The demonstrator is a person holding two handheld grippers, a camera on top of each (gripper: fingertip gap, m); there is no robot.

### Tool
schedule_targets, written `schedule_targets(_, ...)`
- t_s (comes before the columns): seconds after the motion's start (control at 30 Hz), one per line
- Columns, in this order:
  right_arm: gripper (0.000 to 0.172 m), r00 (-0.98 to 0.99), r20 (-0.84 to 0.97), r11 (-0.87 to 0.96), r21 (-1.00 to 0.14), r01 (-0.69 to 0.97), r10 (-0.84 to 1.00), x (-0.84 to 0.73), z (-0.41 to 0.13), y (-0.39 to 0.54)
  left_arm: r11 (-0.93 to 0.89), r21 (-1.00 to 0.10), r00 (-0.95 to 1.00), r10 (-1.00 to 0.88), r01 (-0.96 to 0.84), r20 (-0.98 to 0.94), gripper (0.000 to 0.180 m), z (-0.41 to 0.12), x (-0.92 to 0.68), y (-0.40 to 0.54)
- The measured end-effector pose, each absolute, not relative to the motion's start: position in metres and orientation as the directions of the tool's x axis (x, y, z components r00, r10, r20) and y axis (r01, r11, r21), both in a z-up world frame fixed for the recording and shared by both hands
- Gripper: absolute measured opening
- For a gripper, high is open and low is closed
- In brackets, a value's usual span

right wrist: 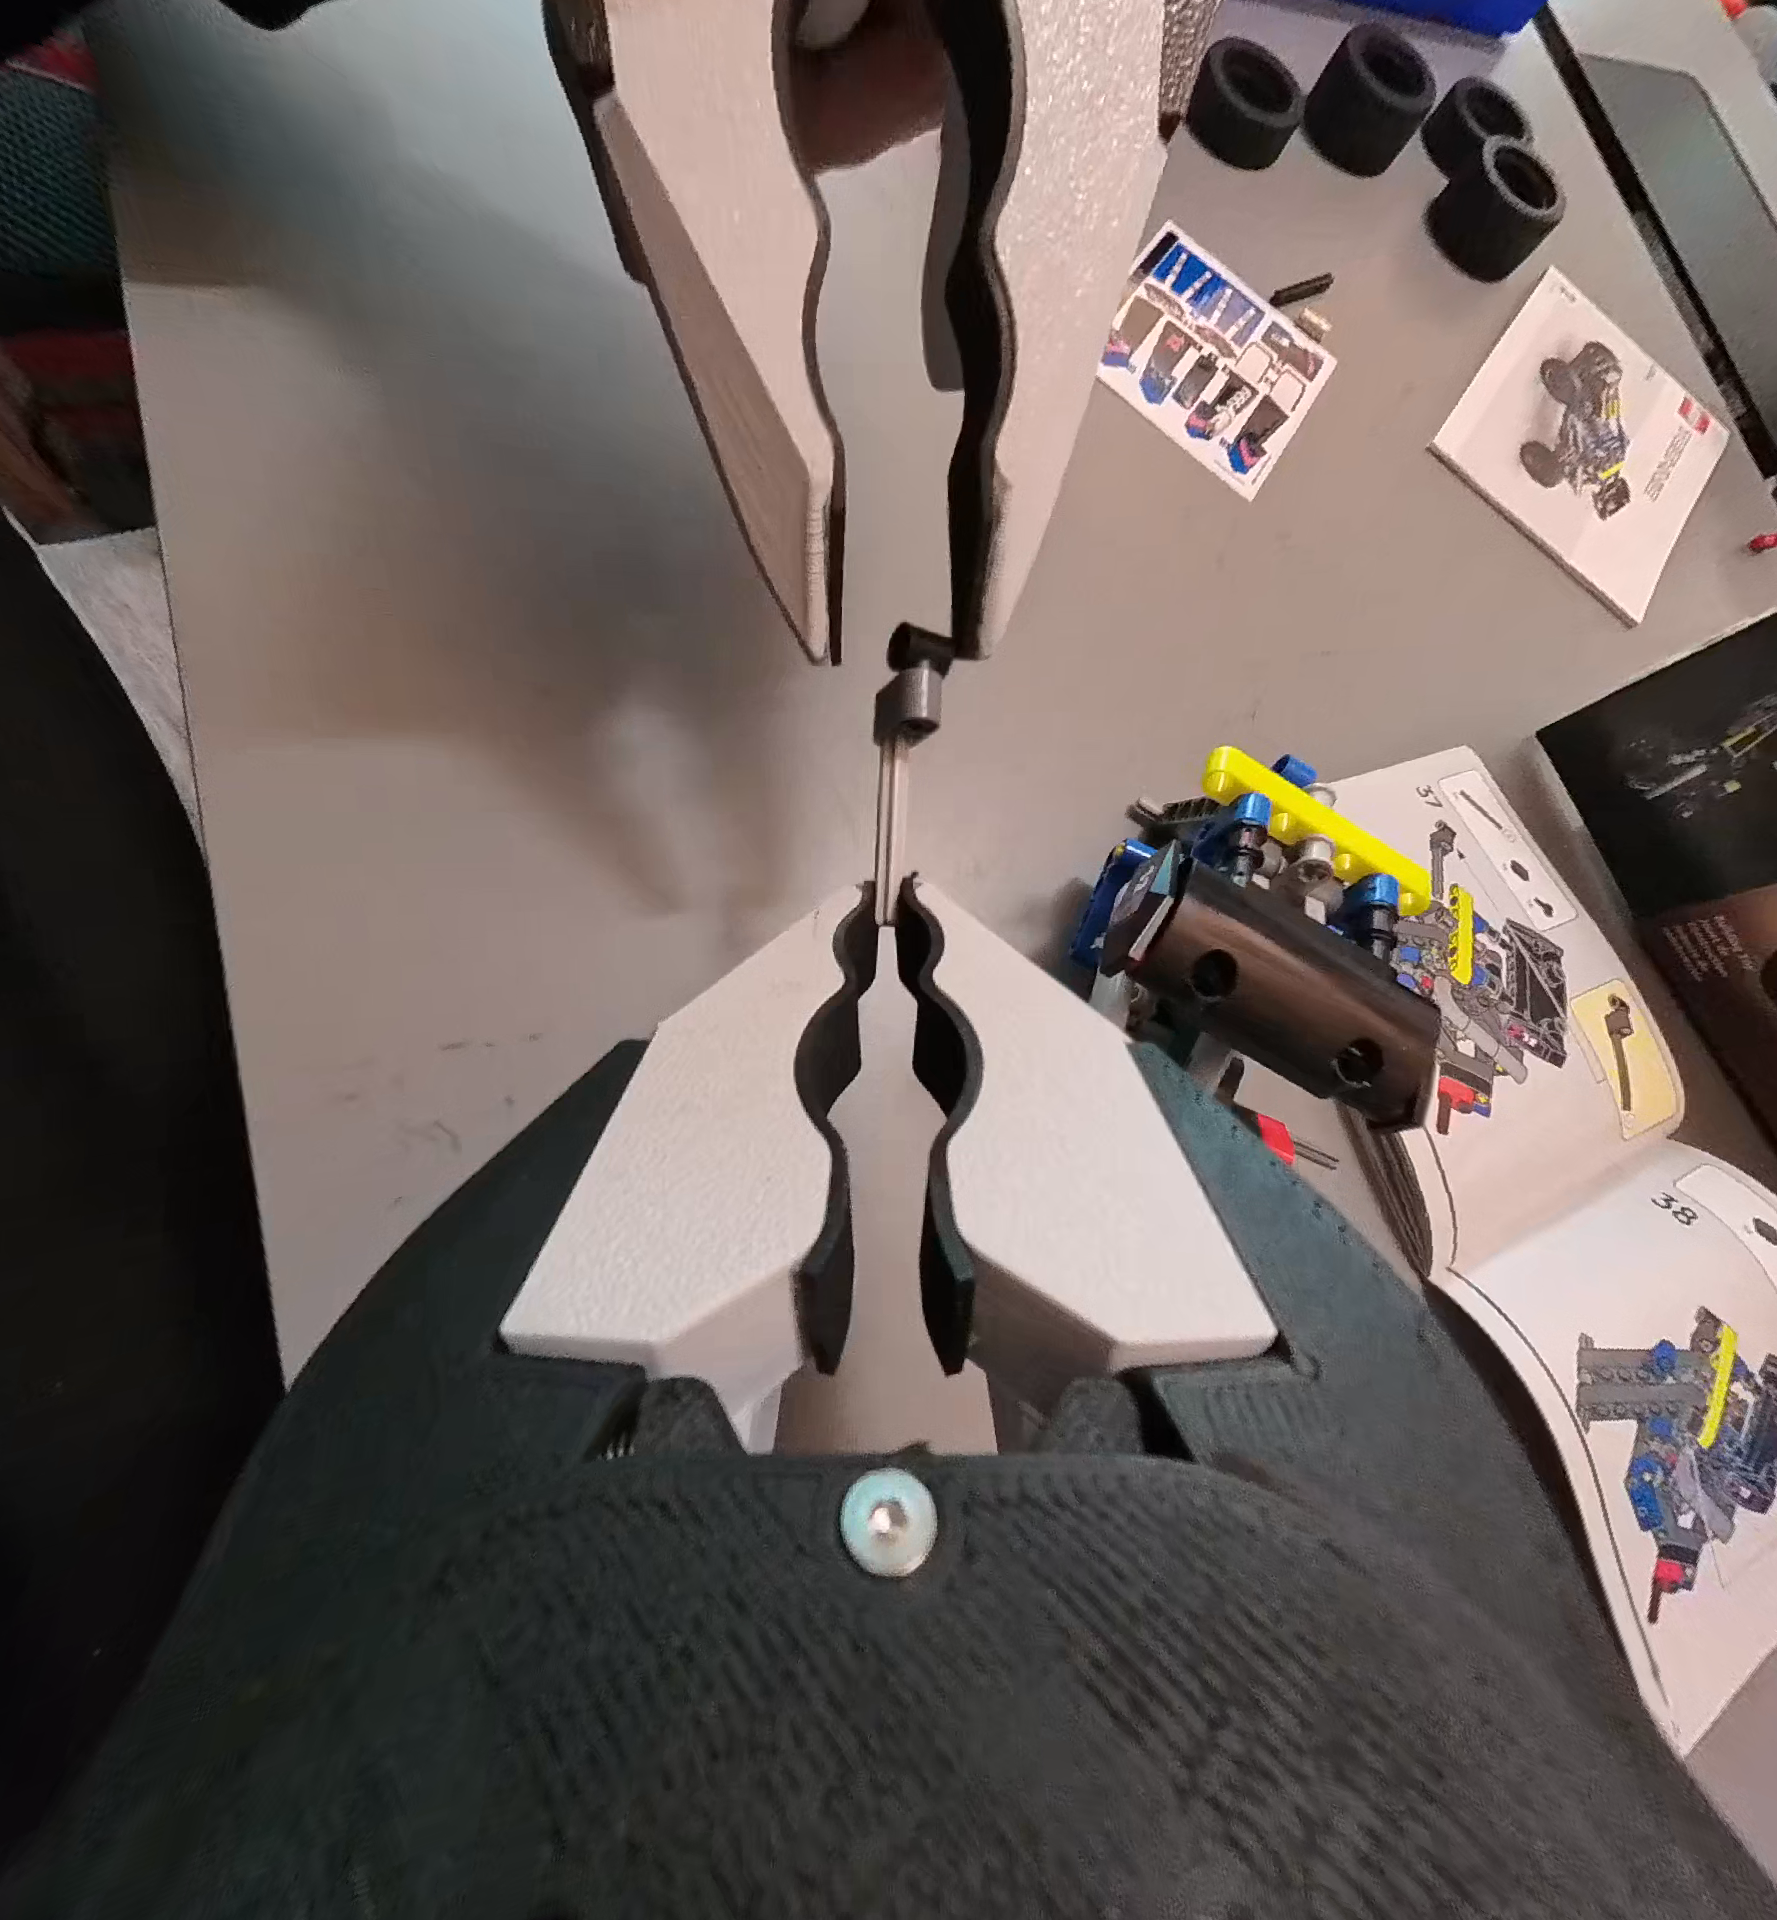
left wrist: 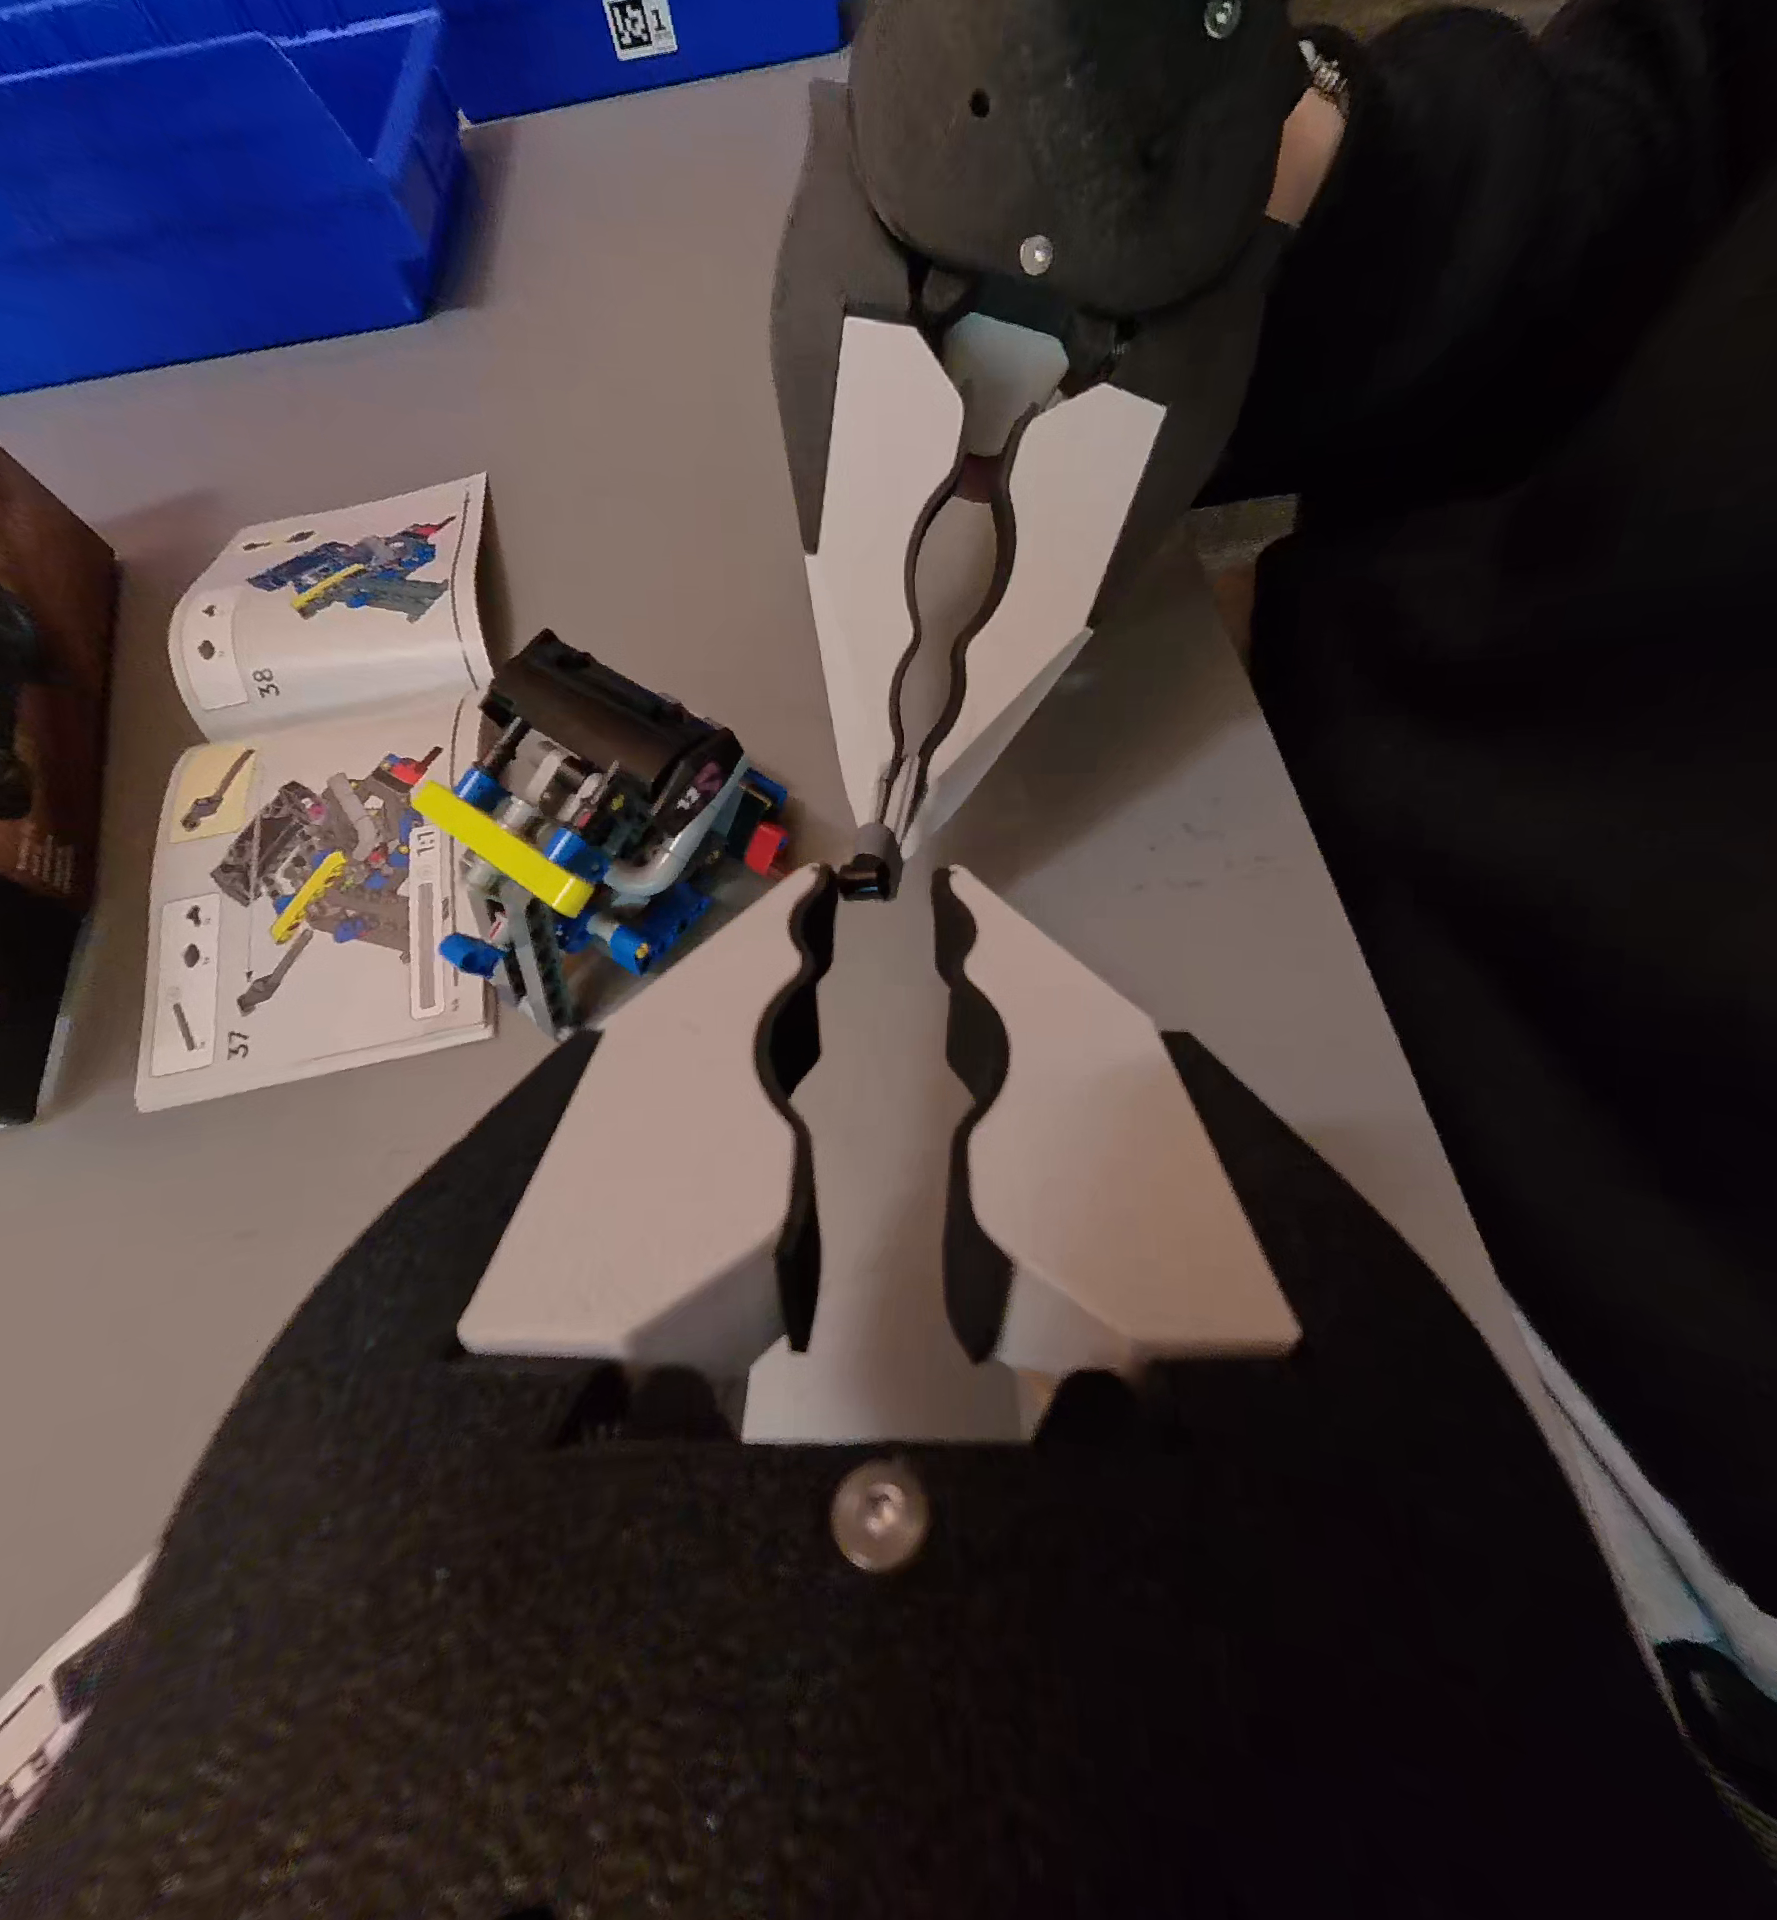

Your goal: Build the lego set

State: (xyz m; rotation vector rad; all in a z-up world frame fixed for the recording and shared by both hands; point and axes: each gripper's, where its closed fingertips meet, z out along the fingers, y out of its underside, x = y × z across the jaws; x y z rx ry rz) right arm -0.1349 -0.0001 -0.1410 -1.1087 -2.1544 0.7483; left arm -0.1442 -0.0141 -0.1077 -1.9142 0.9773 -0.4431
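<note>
Thin grey axle [right wrist: 893,831] with a grey bushing [right wrist: 908,709] and black pin [right wrist: 913,646] on its far end — pinched at the near end by the right gripper [right wrist: 891,896], held above the grey table [right wrist: 448,623]. Left gripper [left wrist: 889,878] fingers slightly spread around the black pin; one pad touches, the other stands clear. Brick assembly [right wrist: 1310,935] sits beside an open instruction booklet [left wrist: 323,790] — black tyres [right wrist: 1372,83] well apart.

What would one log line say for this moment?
right gripper: clamps grey axle | left gripper: open around black pin | brick model: on table
</note>
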Motion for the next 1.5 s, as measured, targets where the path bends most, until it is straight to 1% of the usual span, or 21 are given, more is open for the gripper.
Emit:
schedule_targets(0.07, 0.000, -0.480, 0.251, 0.500, -0.700, 0.509, 0.840, -0.134, -0.142, -0.001, -0.285, -0.848, 0.629, -0.774, -0.448, -0.072, 0.006, -0.109, -0.146, -0.013)
schedule_targets(0.17, 0.000, -0.484, 0.258, 0.510, -0.692, 0.511, 0.836, -0.134, -0.142, -0.001, -0.301, -0.846, 0.633, -0.772, -0.440, -0.054, 0.006, -0.112, -0.147, -0.013)
schedule_targets(0.2, 0.000, -0.483, 0.259, 0.509, -0.692, 0.511, 0.837, -0.134, -0.142, -0.001, -0.307, -0.848, 0.637, -0.770, -0.433, -0.047, 0.008, -0.112, -0.147, -0.013)
schedule_targets(0.23, 0.000, -0.476, 0.264, 0.508, -0.696, 0.508, 0.839, -0.134, -0.140, -0.001, -0.316, -0.847, 0.642, -0.766, -0.426, -0.037, 0.016, -0.113, -0.147, -0.013)
schedule_targets(0.27, 0.000, -0.470, 0.271, 0.507, -0.702, 0.500, 0.840, -0.135, -0.138, -0.001, -0.328, -0.845, 0.644, -0.764, -0.423, -0.026, 0.016, -0.115, -0.146, -0.013)
schedule_targets(0.3, 0.000, -0.477, 0.269, 0.509, -0.704, 0.496, 0.837, -0.135, -0.137, -0.002, -0.333, -0.843, 0.641, -0.767, -0.423, -0.018, 0.008, -0.116, -0.145, -0.014)
schedule_targets(0.33, 0.000, -0.483, 0.269, 0.514, -0.698, 0.499, 0.833, -0.134, -0.138, -0.003, -0.323, -0.844, 0.636, -0.771, -0.429, -0.029, 0.006, -0.115, -0.145, -0.014)
schedule_targets(0.43, 0.000, -0.488, 0.271, 0.522, -0.687, 0.505, 0.830, -0.132, -0.139, -0.001, -0.275, -0.853, 0.623, -0.779, -0.444, -0.072, 0.004, -0.113, -0.141, -0.015)
schedule_targets(0.53, 0.001, -0.498, 0.238, 0.497, -0.716, 0.490, 0.834, -0.131, -0.139, -0.003, -0.278, -0.862, 0.628, -0.776, -0.424, -0.058, 0.004, -0.113, -0.139, -0.015)
schedule_targets(0.57, 0.006, -0.481, 0.251, 0.487, -0.740, 0.465, 0.840, -0.134, -0.134, -0.002, -0.275, -0.870, 0.633, -0.772, -0.409, -0.054, 0.004, -0.112, -0.139, -0.014)
schedule_targets(0.6, 0.021, -0.459, 0.262, 0.470, -0.773, 0.427, 0.849, -0.137, -0.126, -0.002, -0.275, -0.878, 0.637, -0.770, -0.391, -0.043, 0.004, -0.111, -0.139, -0.014)
schedule_targets(0.63, 0.030, -0.444, 0.264, 0.450, -0.804, 0.389, 0.856, -0.140, -0.117, -0.003, -0.275, -0.886, 0.643, -0.765, -0.374, -0.034, 0.004, -0.109, -0.139, -0.014)
schedule_targets(0.7, 0.028, -0.460, 0.244, 0.423, -0.841, 0.339, 0.854, -0.139, -0.107, -0.010, -0.269, -0.895, 0.651, -0.759, -0.355, -0.030, 0.004, -0.108, -0.140, -0.013)
schedule_targets(0.8, 0.010, -0.477, 0.232, 0.394, -0.878, 0.273, 0.848, -0.141, -0.099, -0.017, -0.248, -0.904, 0.639, -0.769, -0.347, -0.034, 0.004, -0.105, -0.137, -0.015)
schedule_targets(0.87, 0.006, -0.486, 0.202, 0.366, -0.891, 0.268, 0.850, -0.142, -0.099, -0.019, -0.235, -0.903, 0.633, -0.772, -0.360, -0.051, 0.004, -0.105, -0.136, -0.015)
schedule_targets(1.0, 0.005, -0.498, 0.199, 0.352, -0.906, 0.234, 0.844, -0.142, -0.096, -0.022, -0.223, -0.903, 0.626, -0.778, -0.367, -0.062, 0.004, -0.103, -0.135, -0.016)
schedule_targets(1.1, 0.005, -0.521, 0.141, 0.322, -0.906, 0.275, 0.842, -0.140, -0.099, -0.024, -0.248, -0.892, 0.615, -0.788, -0.377, -0.041, 0.005, -0.107, -0.132, -0.020)
schedule_targets(1.2, 0.005, -0.511, 0.180, 0.373, -0.877, 0.304, 0.841, -0.141, -0.106, -0.021, -0.257, -0.900, 0.628, -0.778, -0.352, -0.023, 0.006, -0.104, -0.132, -0.019)
schedule_targets(1.33, 0.005, -0.502, 0.166, 0.364, -0.872, 0.328, 0.849, -0.141, -0.107, -0.021, -0.282, -0.893, 0.633, -0.774, -0.350, -0.004, 0.005, -0.105, -0.134, -0.018)
schedule_targets(1.4, 0.005, -0.501, 0.151, 0.355, -0.871, 0.341, 0.852, -0.141, -0.108, -0.022, -0.250, -0.884, 0.626, -0.777, -0.395, -0.060, 0.004, -0.106, -0.134, -0.018)
schedule_targets(1.5, 0.005, -0.507, 0.063, 0.285, -0.883, 0.373, 0.859, -0.140, -0.109, -0.023, -0.184, -0.859, 0.600, -0.782, -0.478, -0.167, 0.004, -0.106, -0.134, -0.018)
